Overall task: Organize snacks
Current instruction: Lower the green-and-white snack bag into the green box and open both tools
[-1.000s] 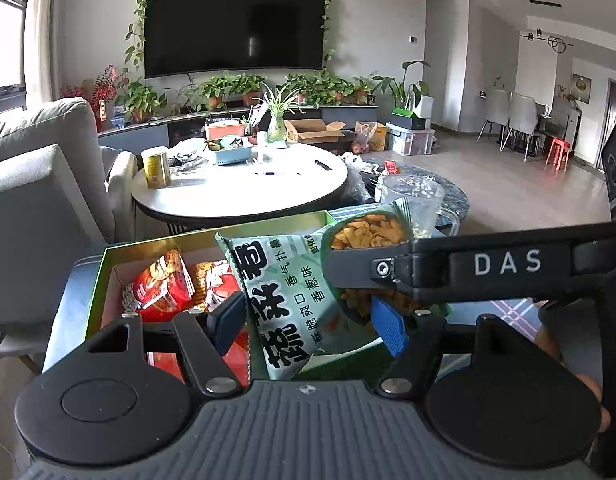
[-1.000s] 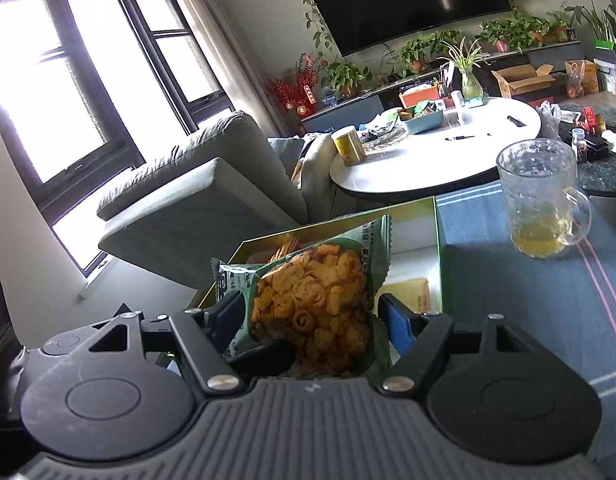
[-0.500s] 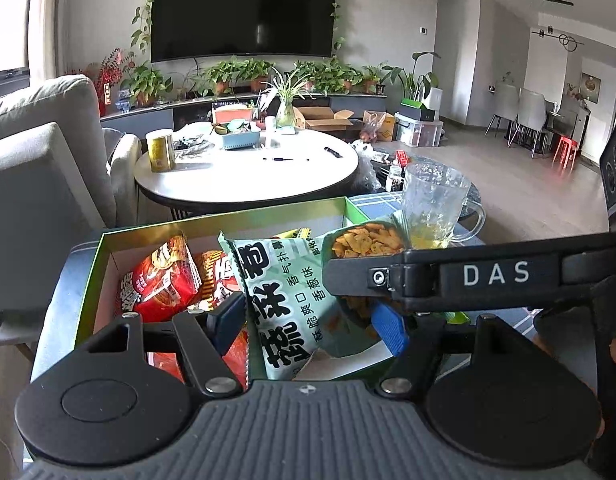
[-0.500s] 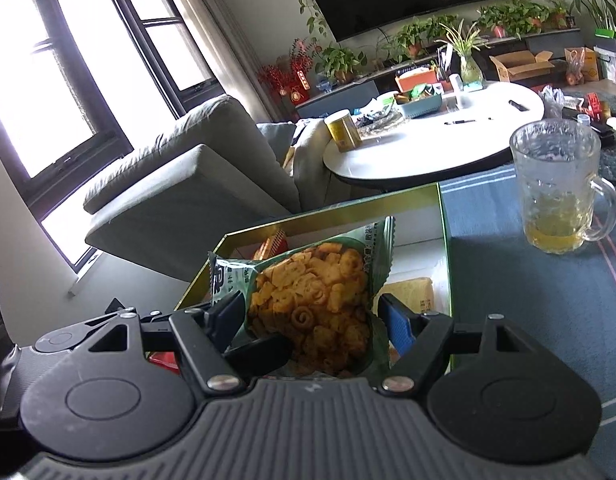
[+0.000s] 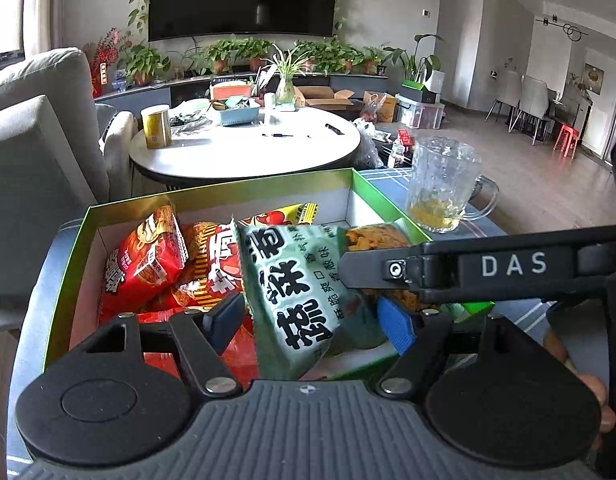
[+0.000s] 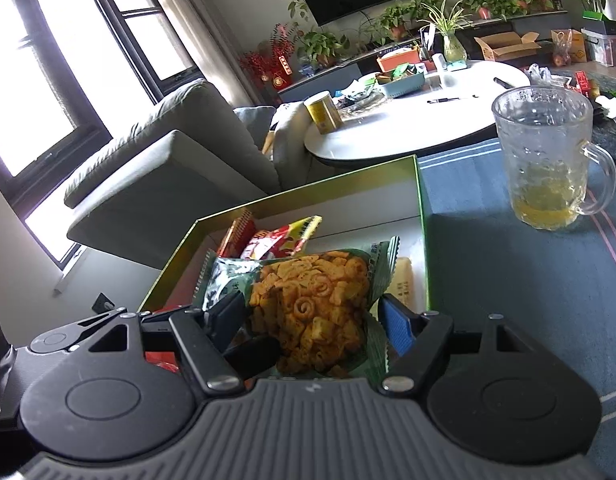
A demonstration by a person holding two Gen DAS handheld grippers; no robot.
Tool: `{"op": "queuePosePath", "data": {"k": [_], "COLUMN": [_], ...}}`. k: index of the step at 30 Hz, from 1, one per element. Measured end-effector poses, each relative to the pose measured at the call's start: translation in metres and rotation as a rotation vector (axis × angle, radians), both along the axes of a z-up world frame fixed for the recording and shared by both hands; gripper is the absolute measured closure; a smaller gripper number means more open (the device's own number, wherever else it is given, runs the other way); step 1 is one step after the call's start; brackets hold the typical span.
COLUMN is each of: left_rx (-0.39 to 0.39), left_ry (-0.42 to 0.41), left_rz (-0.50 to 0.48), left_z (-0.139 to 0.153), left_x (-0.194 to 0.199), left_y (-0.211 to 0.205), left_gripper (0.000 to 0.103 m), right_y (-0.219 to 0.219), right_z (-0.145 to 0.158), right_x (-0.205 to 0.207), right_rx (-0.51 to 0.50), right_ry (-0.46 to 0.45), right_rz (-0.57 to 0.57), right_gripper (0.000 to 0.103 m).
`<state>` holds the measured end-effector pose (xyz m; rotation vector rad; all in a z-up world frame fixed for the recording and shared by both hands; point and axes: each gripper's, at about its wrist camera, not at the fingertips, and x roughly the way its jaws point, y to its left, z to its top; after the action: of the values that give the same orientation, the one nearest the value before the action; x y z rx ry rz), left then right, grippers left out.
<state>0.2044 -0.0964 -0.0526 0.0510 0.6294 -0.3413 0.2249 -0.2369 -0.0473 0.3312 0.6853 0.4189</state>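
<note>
We see the green foil snack bag with a clear window of orange curled crackers (image 5: 303,292) (image 6: 308,308) standing upright, held over the near right part of the shallow green-rimmed cardboard box (image 5: 251,190) (image 6: 422,240). Both tools hold it. The left gripper (image 5: 312,320) brackets the bag: its jaws are fairly wide, the dark left pad (image 5: 223,320) at the bag's printed edge and the blue right pad (image 5: 396,326) at its window side; we cannot tell whether both pads press the foil. The right gripper (image 6: 312,320), seen in the left wrist view as a black arm lettered DAS crossing from the right, has its jaws likewise set either side of the bag, pads against the crimped edges.

Inside the box, left of the green bag, lie a red crinkled snack packet (image 5: 147,264) and a red-and-yellow striped packet (image 5: 211,276), overlapping one another; a yellow-edged red packet (image 6: 283,240) lies behind the bag. A pale yellow wrapped bar (image 6: 404,284) rests by the box's right wall.

The box stands on a counter with a dark blue striped cloth (image 6: 508,280). On the cloth, right of the box and apart from it, stands a clear glass mug with a little amber liquid (image 5: 444,184) (image 6: 548,160). Beyond lie a white round table (image 5: 243,152) and a grey sofa (image 6: 167,152).
</note>
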Motion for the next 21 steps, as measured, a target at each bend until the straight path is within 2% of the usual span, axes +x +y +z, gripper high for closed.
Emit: {"op": "queuePosePath", "data": {"k": [6, 11, 21], "left_rx": [0.019, 0.052, -0.023], "left_ry": [0.014, 0.004, -0.035], "left_rz": [-0.004, -0.001, 0.033], "left_z": [-0.001, 0.002, 0.028], "left_x": [0.009, 0.0, -0.039], "left_y": [-0.003, -0.004, 0.025], "left_gripper": [0.032, 0.033, 0.032], "right_y": [0.001, -0.005, -0.027], "right_z": [-0.001, 0.006, 0.031], "right_x": [0.005, 0.001, -0.028], "right_rx": [-0.014, -0.013, 0.045], "right_ry": [-0.001, -0.023, -0.088], "right_rz": [0.002, -0.006, -0.036], "right_gripper": [0.036, 0.036, 0.036]}}
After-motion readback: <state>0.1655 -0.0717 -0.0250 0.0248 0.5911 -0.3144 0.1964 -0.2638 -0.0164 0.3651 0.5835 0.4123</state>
